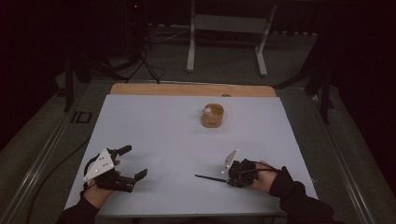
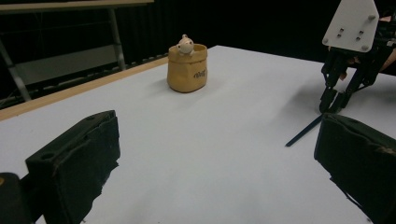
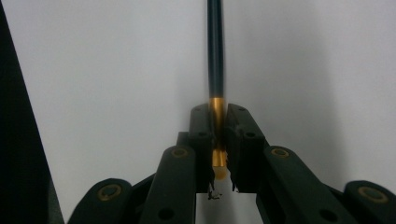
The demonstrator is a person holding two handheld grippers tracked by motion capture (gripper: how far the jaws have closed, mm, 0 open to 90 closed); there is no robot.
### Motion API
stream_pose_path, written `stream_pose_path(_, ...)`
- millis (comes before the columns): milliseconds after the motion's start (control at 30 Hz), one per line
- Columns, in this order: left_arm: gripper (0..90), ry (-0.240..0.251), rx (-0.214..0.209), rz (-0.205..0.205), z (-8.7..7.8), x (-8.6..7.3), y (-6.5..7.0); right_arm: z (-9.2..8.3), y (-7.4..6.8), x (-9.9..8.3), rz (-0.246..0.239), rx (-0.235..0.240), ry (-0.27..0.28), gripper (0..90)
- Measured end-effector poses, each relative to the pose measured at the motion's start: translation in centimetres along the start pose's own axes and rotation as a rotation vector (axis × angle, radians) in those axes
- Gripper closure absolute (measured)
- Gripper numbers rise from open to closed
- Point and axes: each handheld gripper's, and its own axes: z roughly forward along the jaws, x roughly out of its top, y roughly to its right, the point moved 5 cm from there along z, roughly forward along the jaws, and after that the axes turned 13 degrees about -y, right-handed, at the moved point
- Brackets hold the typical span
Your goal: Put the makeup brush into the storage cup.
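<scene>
**Right hand-held gripper pinches dark pencil low on tabletop; left one spread**

Right hand-held gripper (image 1: 229,177) sits near front-right of the white tabletop (image 1: 163,135), held by a hand in a dark sleeve. Its jaws are pressed together on a thin dark pencil (image 1: 210,178) w/ a gold band at the gripped end. In the right gripper view the pads (image 3: 201,140) clamp the gold section, one per side, and the dark shaft (image 3: 215,51) runs straight ahead over the white surface. In the high view the pencil points left from the jaws, lying low along the tabletop; can't tell if the tip touches. From the left gripper view the same right hand-held gripper (image 2: 332,103) shows tipped downward, grey plate on top, pencil (image 2: 304,130) slanting out from its tips.

Left hand-held gripper (image 1: 131,163) is at front-left, well apart from the right one, jaws spread wide w/ nothing between them. Its own view shows the two black pads (image 2: 79,158) far apart at either side, bare tabletop between.

Farther back, approx. centre, stands a small tan pouch-shaped holder (image 1: 212,115) w/ a pale little figure (image 2: 185,45) poking out the top. It's well apart from both grippers. A wooden edge strip (image 1: 191,89) runs along the far side of the tabletop.
</scene>
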Motion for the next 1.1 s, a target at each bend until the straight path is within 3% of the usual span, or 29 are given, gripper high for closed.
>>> stream_pose_path(300, 1.2, -0.007, 0.002, 0.006, 0.1, 0.0, 0.1, 0.0, -0.6, 0.4, -0.036, -0.058, -0.039, 83.9)
stream_pose_path(567, 1.2, -0.002, 0.001, 0.004, 0.0, 0.1, 0.0, -0.2, 0.0, 0.0, -0.008, -0.032, -0.002, 83.9)
stream_pose_path(600, 1.2, -0.001, 0.001, 0.004, 0.0, 0.1, 0.0, -0.5, 0.1, 0.0, 0.001, -0.004, 0.007, 83.9)
stream_pose_path(667, 1.2, -0.004, 0.000, 0.004, 0.1, 0.1, 0.1, -0.8, 0.2, -0.1, 0.006, 0.000, 0.003, 83.9)
stream_pose_path(900, 1.2, -0.004, -0.001, 0.006, 0.1, 0.1, 0.1, -2.0, 0.8, 0.0, 0.013, -0.048, 0.030, 83.9)
stream_pose_path(1100, 1.2, -0.011, -0.008, 0.016, 0.4, 0.3, 0.3, -2.5, 0.8, -0.1, -0.001, -0.036, 0.027, 84.0)
